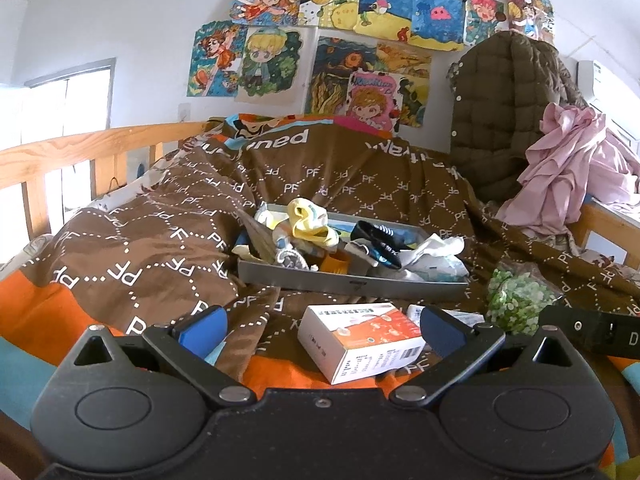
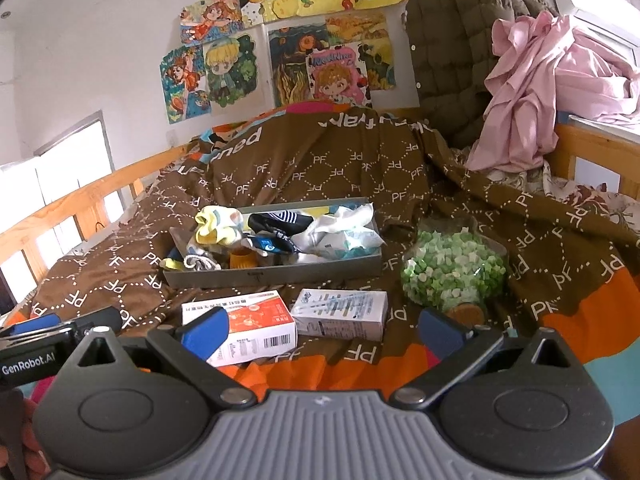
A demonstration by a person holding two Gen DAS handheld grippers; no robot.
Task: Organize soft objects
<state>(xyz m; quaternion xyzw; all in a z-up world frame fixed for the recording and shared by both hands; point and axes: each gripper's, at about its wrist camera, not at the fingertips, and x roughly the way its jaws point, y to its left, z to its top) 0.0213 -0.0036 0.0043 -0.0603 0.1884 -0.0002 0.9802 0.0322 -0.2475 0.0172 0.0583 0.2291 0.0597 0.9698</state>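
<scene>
On the bed's brown PF-print quilt (image 2: 320,168), a shallow grey rectangular tray (image 2: 276,272) holds the soft stuff: yellow-white sock bundle (image 2: 218,226), dark striped socks (image 2: 280,220), crumpled white wipe packets (image 2: 340,232). Tray's long axis runs left-right across both views, slightly skewed. Likely staged as the sorting bin. Orange-white carton (image 2: 256,328), blue-white carton (image 2: 340,314) and bag of green-white bits (image 2: 452,272) sit just in front, outside it. Left gripper (image 1: 320,328) and right gripper (image 2: 320,328) both hover short of the tray, jaws wide, holding nothing. Sorting not started, I'd say.
</scene>
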